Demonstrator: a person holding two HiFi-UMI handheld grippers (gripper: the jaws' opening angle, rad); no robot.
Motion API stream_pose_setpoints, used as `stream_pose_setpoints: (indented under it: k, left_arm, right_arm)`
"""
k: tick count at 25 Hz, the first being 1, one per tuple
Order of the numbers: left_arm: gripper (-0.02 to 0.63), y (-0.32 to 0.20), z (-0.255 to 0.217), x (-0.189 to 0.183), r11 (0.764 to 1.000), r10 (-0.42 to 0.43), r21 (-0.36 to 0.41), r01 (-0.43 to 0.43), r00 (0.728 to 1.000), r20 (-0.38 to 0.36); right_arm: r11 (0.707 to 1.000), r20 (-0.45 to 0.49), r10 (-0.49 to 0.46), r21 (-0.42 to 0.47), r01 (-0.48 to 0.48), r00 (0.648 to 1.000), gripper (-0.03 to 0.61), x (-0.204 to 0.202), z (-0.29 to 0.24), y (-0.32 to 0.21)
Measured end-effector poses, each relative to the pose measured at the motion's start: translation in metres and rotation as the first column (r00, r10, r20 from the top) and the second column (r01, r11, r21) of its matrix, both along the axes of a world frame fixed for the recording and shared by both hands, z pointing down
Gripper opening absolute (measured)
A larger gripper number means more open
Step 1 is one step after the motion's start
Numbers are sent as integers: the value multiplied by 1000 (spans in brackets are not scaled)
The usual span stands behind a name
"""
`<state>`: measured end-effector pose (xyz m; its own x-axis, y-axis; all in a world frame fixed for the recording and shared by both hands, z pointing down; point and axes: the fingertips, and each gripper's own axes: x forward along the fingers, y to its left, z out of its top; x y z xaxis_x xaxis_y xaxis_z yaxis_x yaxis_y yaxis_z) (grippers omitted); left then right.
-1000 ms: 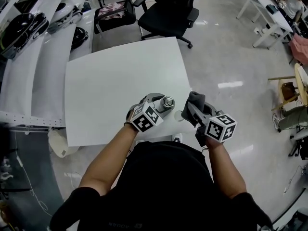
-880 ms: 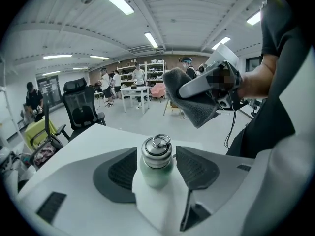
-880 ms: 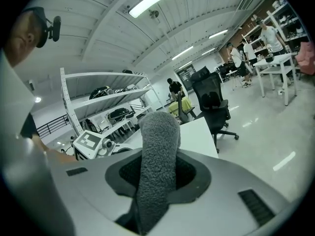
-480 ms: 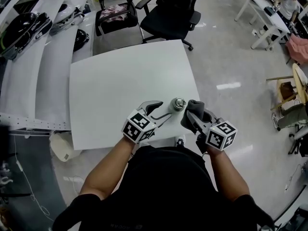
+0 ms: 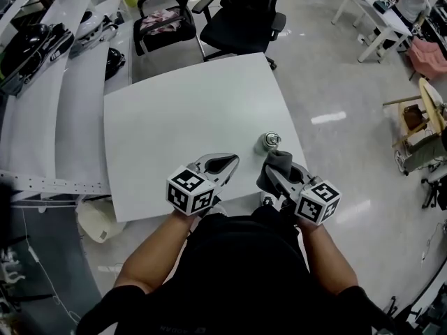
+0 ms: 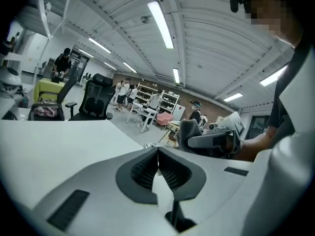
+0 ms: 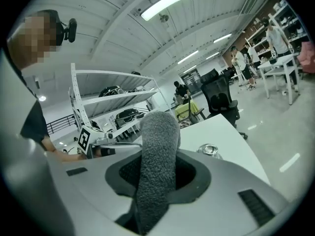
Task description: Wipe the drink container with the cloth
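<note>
Pinching a grey cloth [image 5: 279,162], the right claw [image 5: 274,174] hangs over the near right corner of the white worktop [image 5: 174,110]. In the right gripper view the cloth fills the gap between the two jaws. It stands up above them as a thick fuzzy roll, and its lower end trails down out of the bottom of the picture.

The drink container [image 5: 271,142], a small metal can with a shiny top, stands upright on the worktop close to the right edge, a little in from the near right corner. It sits just beyond the cloth; the right gripper view shows bare worktop between the two, so they are apart. Nothing holds the can.

The left claw [image 5: 233,161] is over the near edge of the worktop, about midway along it and to the left of the can, with clear surface between them. Its jaws have just been closing and are now pressed together. In the left gripper view the ribbed pads meet along one thin line with nothing between them. Both claws point toward the far edge.

Two black office chairs [image 5: 241,12] stand on the floor beyond the far edge
</note>
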<state>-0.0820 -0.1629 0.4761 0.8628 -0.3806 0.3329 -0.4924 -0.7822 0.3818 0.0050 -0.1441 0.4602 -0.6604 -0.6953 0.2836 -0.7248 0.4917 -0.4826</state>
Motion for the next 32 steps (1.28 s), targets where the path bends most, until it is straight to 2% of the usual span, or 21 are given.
stream_pose_setpoints:
  k: [3,9,14,20,25,29,32]
  left_arm:
    - [17,5,-6,-9,1000,-17,4,17,1000,-2]
    - [15,21,-12,-21,996,-91,-21,92,995,47]
    - [17,38,-21,-23,983,-184,19,183,979,91]
    - [17,72,-30,17,970,-243,38,241,968,58]
    - [15,110,-29,61,954,-299,54,296,952,67]
    - [17,142,-29,83,932,-360,78,353,927,107]
    - [17,168,-33,99,920,-389,92,380,915,108]
  right_arm:
    - [1000,1,15,-6,-15,1000,112,0,2,6]
    - [999,5,-15,42,15,1000,112,-1,-11,6]
    - [994,-13,-80,76,81,997,112,5,-26,10]
    - [976,-107,-173,114,184,979,112,30,-32,44]
    - [968,-56,-221,109,226,974,112,62,-28,82]
    - [960,-53,-249,117,254,967,112,87,-29,111]
    - [957,-24,-272,103,273,962,110,108,-29,130]
